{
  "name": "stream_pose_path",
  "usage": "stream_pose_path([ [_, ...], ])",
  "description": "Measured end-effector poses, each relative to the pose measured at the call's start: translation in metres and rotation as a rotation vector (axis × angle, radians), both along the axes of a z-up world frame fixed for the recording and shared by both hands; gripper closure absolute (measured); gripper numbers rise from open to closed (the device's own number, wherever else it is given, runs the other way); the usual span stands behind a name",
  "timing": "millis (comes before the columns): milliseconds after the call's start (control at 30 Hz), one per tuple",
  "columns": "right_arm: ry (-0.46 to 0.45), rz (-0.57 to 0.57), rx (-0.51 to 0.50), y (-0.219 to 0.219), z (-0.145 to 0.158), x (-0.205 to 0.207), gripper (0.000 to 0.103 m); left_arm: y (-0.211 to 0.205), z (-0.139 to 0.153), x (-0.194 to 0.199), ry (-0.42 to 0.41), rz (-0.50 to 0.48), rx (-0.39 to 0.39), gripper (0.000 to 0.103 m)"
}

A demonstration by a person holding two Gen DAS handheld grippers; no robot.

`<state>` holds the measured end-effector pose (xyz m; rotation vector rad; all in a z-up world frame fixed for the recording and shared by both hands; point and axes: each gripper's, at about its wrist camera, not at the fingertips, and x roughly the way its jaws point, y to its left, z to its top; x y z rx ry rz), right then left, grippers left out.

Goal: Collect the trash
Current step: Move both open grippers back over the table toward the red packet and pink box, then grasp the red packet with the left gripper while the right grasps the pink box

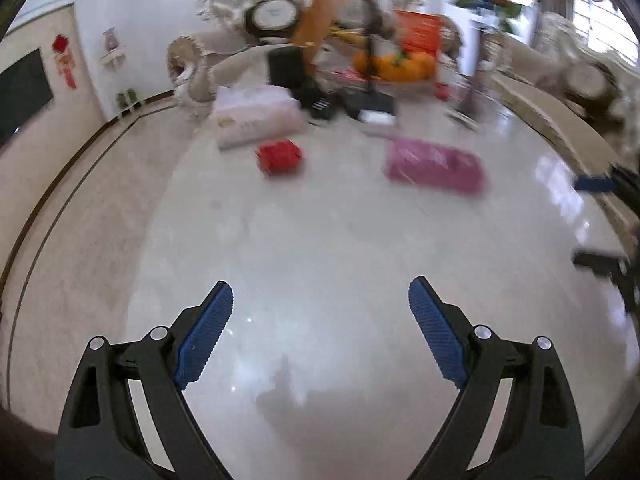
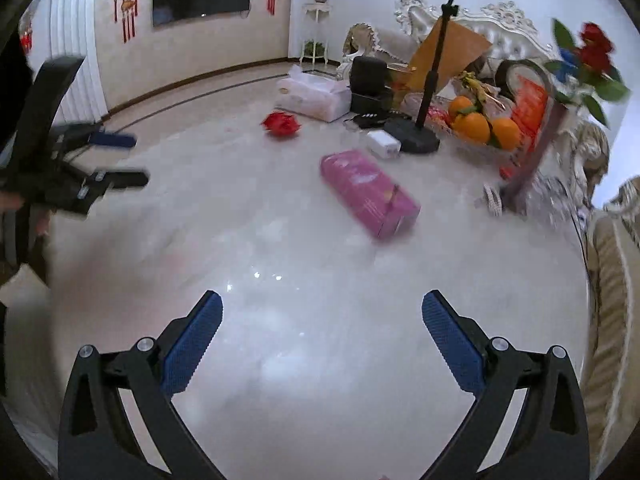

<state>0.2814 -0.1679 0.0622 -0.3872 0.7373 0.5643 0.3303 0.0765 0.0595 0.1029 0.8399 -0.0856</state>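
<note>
A crumpled red wrapper lies on the glossy white table, far ahead of my left gripper, which is open and empty. A pink packet lies to its right. In the right wrist view the red wrapper sits far ahead to the left and the pink packet lies ahead, a little right. My right gripper is open and empty above the table. The left gripper shows blurred at the left edge of that view, open.
At the table's far side stand a white tissue pack, a black phone stand with round base, a small white box, a fruit bowl with oranges and a vase of red flowers. Ornate sofas surround the table.
</note>
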Motion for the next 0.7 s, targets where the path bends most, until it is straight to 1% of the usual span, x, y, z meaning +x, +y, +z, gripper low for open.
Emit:
stream_pose_path([
  [33, 0.01, 0.004, -0.01, 0.006, -0.004, 0.013, 0.007, 0.003, -0.002, 0.025, 0.0, 0.015, -0.013, 0.016],
  [100, 0.035, 0.024, -0.03, 0.013, -0.009, 0.038, 0.007, 0.011, -0.004, 0.059, -0.003, 0.032, -0.023, 0.016],
  [133, 0.042, 0.03, -0.049, 0.018, -0.013, 0.055, 0.007, 0.012, -0.006, 0.085, 0.0, 0.034, -0.032, 0.016],
  [267, 0.075, 0.059, -0.045, 0.029, -0.02, 0.093, 0.007, 0.013, -0.021, 0.144, 0.028, 0.032, -0.051, 0.016],
  [333, 0.076, 0.068, -0.043, 0.033, -0.022, 0.106, 0.007, 0.013, -0.028, 0.168, 0.035, 0.018, -0.056, 0.016],
  [433, 0.078, 0.087, -0.042, 0.04, -0.026, 0.121, 0.007, 0.01, -0.039, 0.19, 0.043, 0.009, -0.006, 0.016],
  [500, 0.075, 0.09, -0.039, 0.043, -0.028, 0.13, 0.007, 0.009, -0.049, 0.206, 0.071, 0.005, 0.007, 0.016],
  [567, 0.081, 0.084, -0.043, 0.044, -0.033, 0.139, 0.007, 0.013, -0.057, 0.213, 0.096, 0.016, -0.024, 0.016],
  [633, 0.11, 0.082, -0.041, 0.044, -0.039, 0.146, 0.007, 0.018, -0.064, 0.216, 0.099, 0.028, -0.062, 0.016],
  [700, 0.124, 0.08, -0.05, 0.044, -0.045, 0.149, 0.007, 0.019, -0.069, 0.217, 0.106, 0.039, -0.056, 0.016],
])
